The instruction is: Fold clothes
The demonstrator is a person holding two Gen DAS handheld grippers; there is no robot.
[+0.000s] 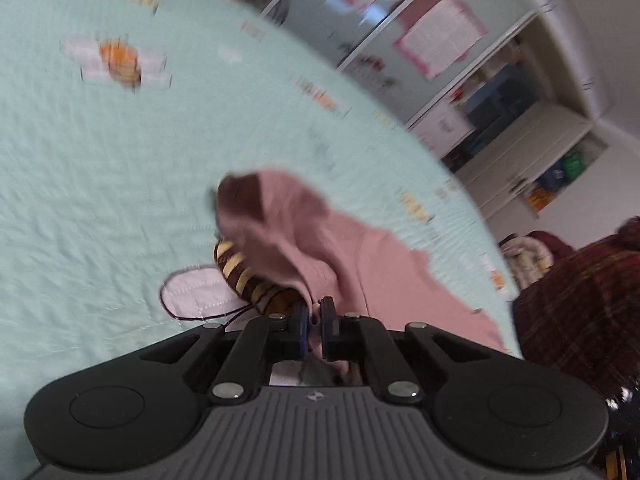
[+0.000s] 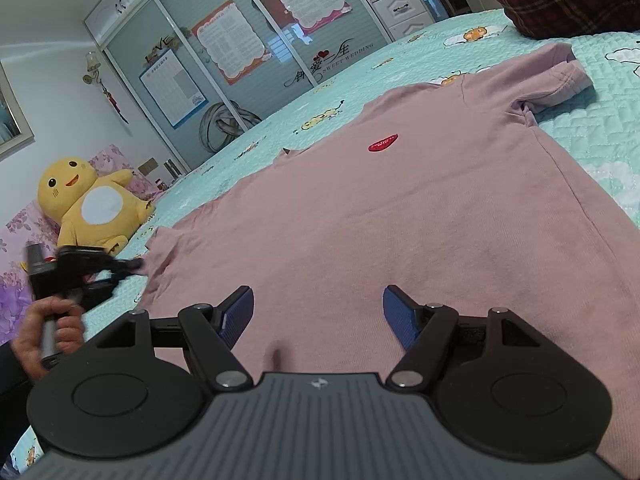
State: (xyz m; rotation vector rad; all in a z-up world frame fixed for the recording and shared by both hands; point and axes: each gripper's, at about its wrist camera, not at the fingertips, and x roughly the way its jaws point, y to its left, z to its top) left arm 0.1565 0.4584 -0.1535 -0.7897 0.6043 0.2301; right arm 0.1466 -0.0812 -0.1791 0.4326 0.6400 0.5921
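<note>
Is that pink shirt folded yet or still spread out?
Mostly spread: the pink shirt lies flat on the bed; only one sleeve is pinched by the left gripper.

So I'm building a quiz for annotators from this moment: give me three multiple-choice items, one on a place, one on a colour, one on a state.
1. Where does the plush toy sit?
A on the shirt
B beyond the shirt's sleeve, by the floral fabric
C in the wardrobe

2. What colour is the patch on the T-shirt?
A red
B green
C white

3. How is the left tool?
A wide open
B shut on the T-shirt's sleeve
C lying flat

Answers:
B, it leans there off the shirt.
A, red on pink.
B, pink cloth is pinched between its fingers.
</note>
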